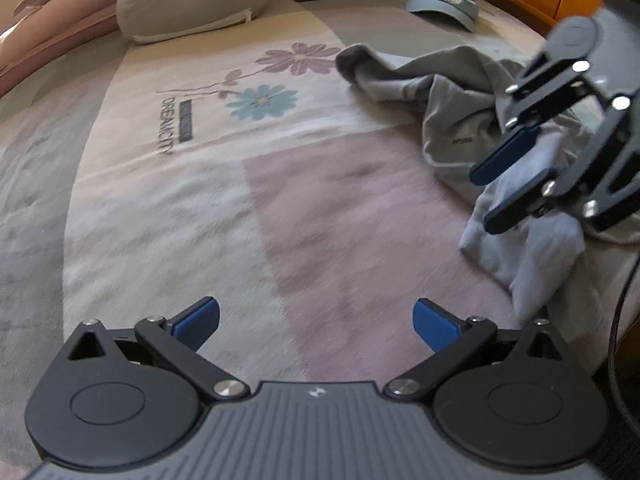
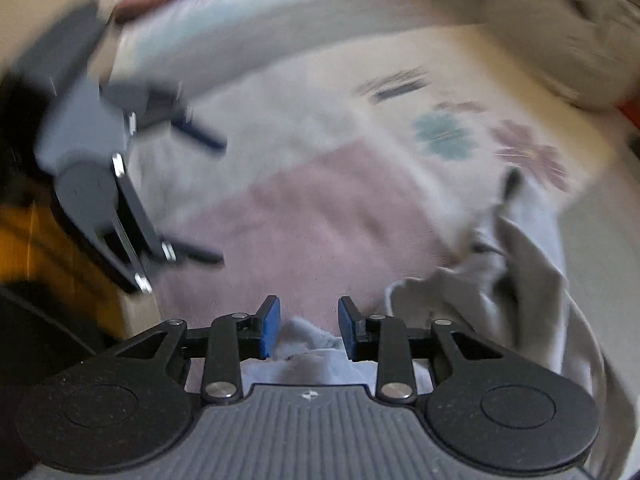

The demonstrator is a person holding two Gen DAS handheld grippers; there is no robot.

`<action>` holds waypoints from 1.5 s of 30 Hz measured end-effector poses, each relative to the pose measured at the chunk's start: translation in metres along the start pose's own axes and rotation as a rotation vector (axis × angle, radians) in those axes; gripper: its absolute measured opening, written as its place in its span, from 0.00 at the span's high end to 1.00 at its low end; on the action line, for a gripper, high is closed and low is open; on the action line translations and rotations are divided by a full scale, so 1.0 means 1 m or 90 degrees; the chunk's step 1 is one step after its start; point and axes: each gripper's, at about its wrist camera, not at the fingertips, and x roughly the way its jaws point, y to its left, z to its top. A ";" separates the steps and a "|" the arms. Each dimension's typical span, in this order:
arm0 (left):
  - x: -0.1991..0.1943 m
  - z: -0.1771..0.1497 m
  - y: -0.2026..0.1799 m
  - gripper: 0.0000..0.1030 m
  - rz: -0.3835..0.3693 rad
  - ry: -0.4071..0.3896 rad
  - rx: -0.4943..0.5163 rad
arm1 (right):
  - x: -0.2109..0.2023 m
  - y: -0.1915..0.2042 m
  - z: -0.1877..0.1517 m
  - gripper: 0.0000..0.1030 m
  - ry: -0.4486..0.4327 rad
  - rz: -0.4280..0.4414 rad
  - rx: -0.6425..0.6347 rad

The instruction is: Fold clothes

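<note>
The grey garment (image 1: 460, 120) lay crumpled on the flowered blanket (image 1: 200, 208), one fold of it caught between the blue pads of the right gripper (image 2: 308, 326), whose fingers were pinched on the cloth. Off to the left of those fingers, the left gripper (image 1: 316, 324) hung over bare blanket, fingers spread wide and holding nothing. Beyond its fingertips sat a grey pillow (image 1: 192, 0) and a light blue cap (image 1: 444, 4).

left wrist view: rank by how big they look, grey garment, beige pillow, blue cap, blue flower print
1. grey garment
2. beige pillow
3. blue cap and blue flower print: look about alike, so unranked. The cap lies farther away, so apparent size may mislead.
</note>
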 end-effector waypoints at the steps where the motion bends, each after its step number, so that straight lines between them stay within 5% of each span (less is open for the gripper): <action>1: 0.000 -0.002 0.002 0.01 -0.001 0.000 -0.003 | 0.003 0.001 0.001 0.65 0.014 0.003 -0.015; 8: 0.000 -0.010 0.006 0.01 -0.011 -0.008 -0.016 | 0.023 0.005 0.009 0.53 0.110 0.025 -0.120; 10: -0.001 -0.011 0.007 0.01 -0.015 -0.011 -0.020 | 0.028 0.006 0.012 0.66 0.137 0.032 -0.150; 11: -0.001 -0.011 0.009 0.01 -0.016 -0.012 -0.021 | 0.031 0.007 0.013 0.86 0.151 0.035 -0.165; 14: -0.002 -0.011 0.013 0.01 -0.015 -0.016 -0.027 | 0.039 0.008 0.017 0.92 0.189 0.044 -0.208; 21: -0.007 -0.013 0.035 0.01 0.017 -0.022 -0.059 | -0.002 -0.008 0.063 0.92 0.018 0.010 -0.124; 30: -0.024 -0.029 0.068 0.01 0.066 -0.032 -0.103 | -0.016 -0.029 0.149 0.92 -0.118 -0.088 -0.059; 33: -0.027 -0.034 0.079 0.01 0.079 -0.032 -0.119 | -0.020 -0.027 0.162 0.92 -0.144 -0.073 -0.033; 42: -0.028 -0.054 0.098 0.01 0.089 -0.008 -0.150 | 0.032 0.029 0.123 0.87 -0.026 0.115 -0.013; 45: -0.029 -0.057 0.096 0.01 0.075 -0.007 -0.155 | 0.043 0.037 0.102 0.86 -0.001 0.125 -0.007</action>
